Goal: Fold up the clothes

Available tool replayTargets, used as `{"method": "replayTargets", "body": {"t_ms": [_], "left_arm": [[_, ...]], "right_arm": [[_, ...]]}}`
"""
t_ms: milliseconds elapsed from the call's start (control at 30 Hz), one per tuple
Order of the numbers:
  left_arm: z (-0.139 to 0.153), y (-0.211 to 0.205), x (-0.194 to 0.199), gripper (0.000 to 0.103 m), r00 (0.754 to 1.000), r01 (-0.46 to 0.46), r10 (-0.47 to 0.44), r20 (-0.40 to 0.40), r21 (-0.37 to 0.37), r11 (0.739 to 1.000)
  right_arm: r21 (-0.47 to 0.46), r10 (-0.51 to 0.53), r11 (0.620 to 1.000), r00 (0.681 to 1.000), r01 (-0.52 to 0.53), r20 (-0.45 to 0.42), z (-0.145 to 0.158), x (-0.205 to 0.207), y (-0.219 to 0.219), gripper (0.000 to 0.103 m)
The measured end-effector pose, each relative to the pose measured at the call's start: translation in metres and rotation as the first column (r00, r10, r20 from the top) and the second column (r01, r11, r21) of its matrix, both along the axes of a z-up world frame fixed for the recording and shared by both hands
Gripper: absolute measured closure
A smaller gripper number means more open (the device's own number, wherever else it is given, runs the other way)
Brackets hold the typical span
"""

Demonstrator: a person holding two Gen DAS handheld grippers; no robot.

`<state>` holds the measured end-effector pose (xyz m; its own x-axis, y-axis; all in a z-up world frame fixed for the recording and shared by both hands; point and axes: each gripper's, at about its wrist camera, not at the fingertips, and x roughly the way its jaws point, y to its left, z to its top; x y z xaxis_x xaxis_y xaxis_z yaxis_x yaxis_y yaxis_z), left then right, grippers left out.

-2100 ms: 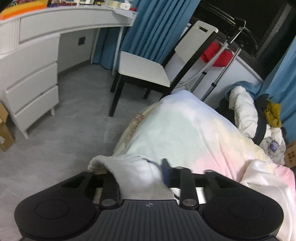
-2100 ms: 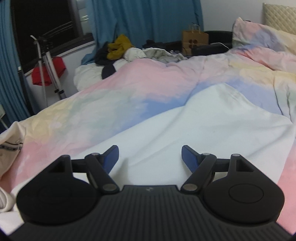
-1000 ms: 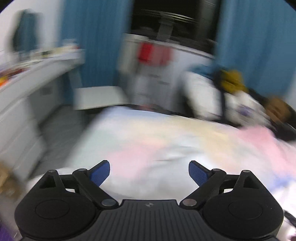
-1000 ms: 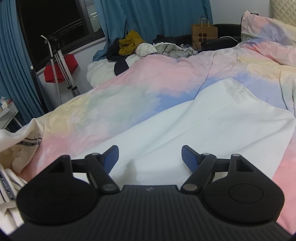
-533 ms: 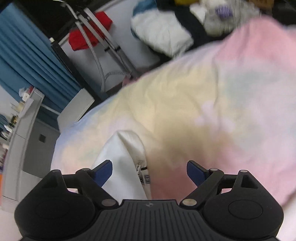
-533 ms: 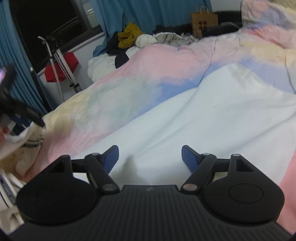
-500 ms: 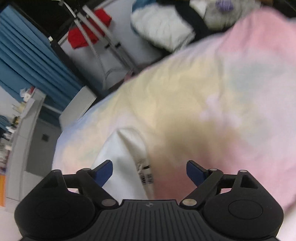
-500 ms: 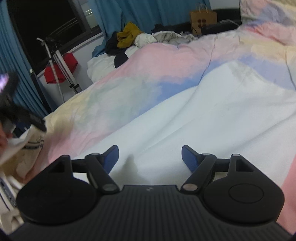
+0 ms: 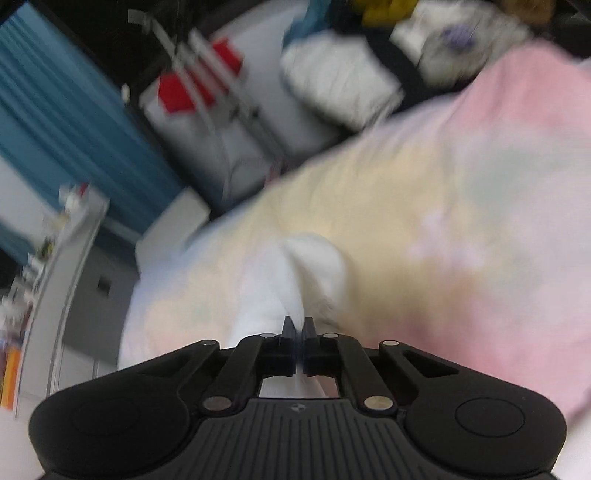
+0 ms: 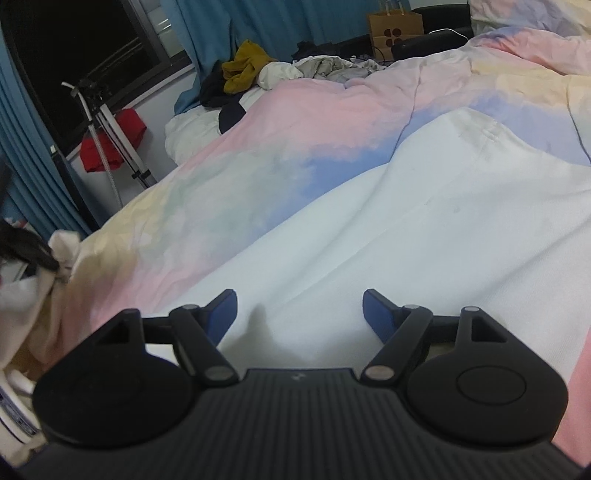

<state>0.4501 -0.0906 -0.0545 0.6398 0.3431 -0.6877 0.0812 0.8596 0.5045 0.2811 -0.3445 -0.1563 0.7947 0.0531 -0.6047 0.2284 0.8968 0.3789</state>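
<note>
A white garment point(image 10: 424, 229) lies spread flat on the pastel duvet point(image 10: 295, 122). Its left end is bunched at the bed's edge point(image 10: 33, 295) and shows as a white fold point(image 9: 295, 284) in the blurred left wrist view. My left gripper point(image 9: 298, 328) is shut on that white fold. It also shows as a dark shape point(image 10: 26, 247) at the left of the right wrist view. My right gripper point(image 10: 299, 310) is open and empty, low over the flat white garment.
A pile of clothes point(image 10: 280, 70) and a paper bag point(image 10: 395, 26) lie beyond the bed. A tripod point(image 10: 107, 122) with a red cloth stands by the dark window and blue curtains. A white desk point(image 9: 59, 266) and grey floor lie left of the bed.
My left gripper has closed from open onto the white fold at the bed's edge. My right gripper has stayed open over the garment, barely moving.
</note>
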Motion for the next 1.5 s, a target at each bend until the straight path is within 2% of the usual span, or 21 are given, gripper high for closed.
{"method": "replayTargets", "body": {"t_ms": [133,267,367,467,533,567,600,700,733,833,1000,1033,1067,1133,1267,1333,1400,1500], "left_arm": [[0.073,-0.038,-0.051,0.101,0.983,0.141,-0.131,0.132,-0.071,0.987],[0.148,-0.082,-0.102,0.101,0.931,0.289,-0.245,0.270,-0.138,0.947],[0.198,-0.126,-0.132,0.101,0.867,0.419,-0.335,0.368,-0.174,0.891],[0.242,-0.174,-0.160,0.101,0.783,0.556,-0.419,0.461,-0.214,0.803],[0.258,-0.200,-0.162,0.100,0.732,0.624,-0.462,0.501,-0.220,0.750],[0.258,-0.214,-0.159,0.100,0.714,0.642,-0.476,0.513,-0.210,0.737],[0.252,-0.227,-0.153,0.100,0.707,0.650,-0.483,0.516,-0.207,0.731],[0.226,-0.261,-0.127,0.100,0.709,0.657,-0.491,0.506,-0.221,0.720],[0.212,-0.268,-0.115,0.100,0.717,0.652,-0.489,0.497,-0.232,0.721],[0.146,-0.277,-0.065,0.097,0.768,0.611,-0.458,0.447,-0.297,0.734],[0.032,-0.259,0.008,0.084,0.887,0.447,-0.328,0.327,-0.422,0.788],[0.017,-0.252,0.019,0.080,0.901,0.421,-0.306,0.308,-0.444,0.791],[0.005,-0.244,0.027,0.071,0.911,0.400,-0.291,0.292,-0.458,0.794],[-0.011,-0.214,0.038,0.059,0.917,0.389,-0.286,0.277,-0.471,0.792],[-0.016,-0.137,0.002,0.044,0.922,0.376,-0.258,0.287,-0.512,0.772],[-0.013,-0.089,-0.039,0.040,0.935,0.340,-0.221,0.277,-0.524,0.781],[-0.010,-0.036,-0.084,0.038,0.951,0.286,-0.161,0.263,-0.559,0.778],[-0.010,0.031,-0.160,0.034,0.972,0.171,-0.040,0.232,-0.579,0.797]], "right_arm": [[0.006,-0.019,1.000,1.000,0.019,0.009,0.006,-0.006,-0.004,0.026],[0.012,-0.040,0.999,0.999,0.040,0.017,0.012,-0.013,-0.009,0.026],[0.026,-0.065,0.998,0.998,0.064,0.026,0.018,-0.020,-0.016,0.026],[0.072,-0.113,0.991,0.993,0.110,0.041,0.024,-0.028,-0.030,0.026],[0.102,-0.160,0.983,0.986,0.155,0.041,0.024,-0.030,-0.041,0.026],[0.117,-0.183,0.977,0.982,0.177,0.041,0.024,-0.031,-0.047,0.026],[0.132,-0.206,0.971,0.978,0.199,0.040,0.024,-0.032,-0.053,0.026],[0.168,-0.246,0.956,0.969,0.239,0.023,0.020,-0.032,-0.064,0.026],[0.183,-0.255,0.951,0.967,0.248,0.017,0.018,-0.032,-0.067,0.026],[0.184,-0.265,0.948,0.964,0.258,0.011,0.013,-0.028,-0.071,0.026],[0.172,-0.263,0.950,0.965,0.262,-0.018,0.000,-0.018,-0.074,0.026],[0.176,-0.264,0.948,0.964,0.264,-0.024,-0.003,-0.016,-0.075,0.026],[0.178,-0.264,0.948,0.964,0.264,-0.026,-0.005,-0.015,-0.076,0.026],[0.171,-0.264,0.949,0.964,0.265,-0.028,-0.009,-0.012,-0.079,0.026],[0.207,-0.259,0.944,0.966,0.257,-0.017,-0.012,-0.005,-0.086,0.025],[0.242,-0.253,0.939,0.968,0.244,0.006,-0.011,-0.003,-0.088,0.025],[0.294,-0.244,0.929,0.969,0.226,0.028,-0.011,-0.003,-0.092,0.025],[0.353,-0.230,0.914,0.972,0.200,0.046,-0.010,-0.001,-0.097,0.027]]}}
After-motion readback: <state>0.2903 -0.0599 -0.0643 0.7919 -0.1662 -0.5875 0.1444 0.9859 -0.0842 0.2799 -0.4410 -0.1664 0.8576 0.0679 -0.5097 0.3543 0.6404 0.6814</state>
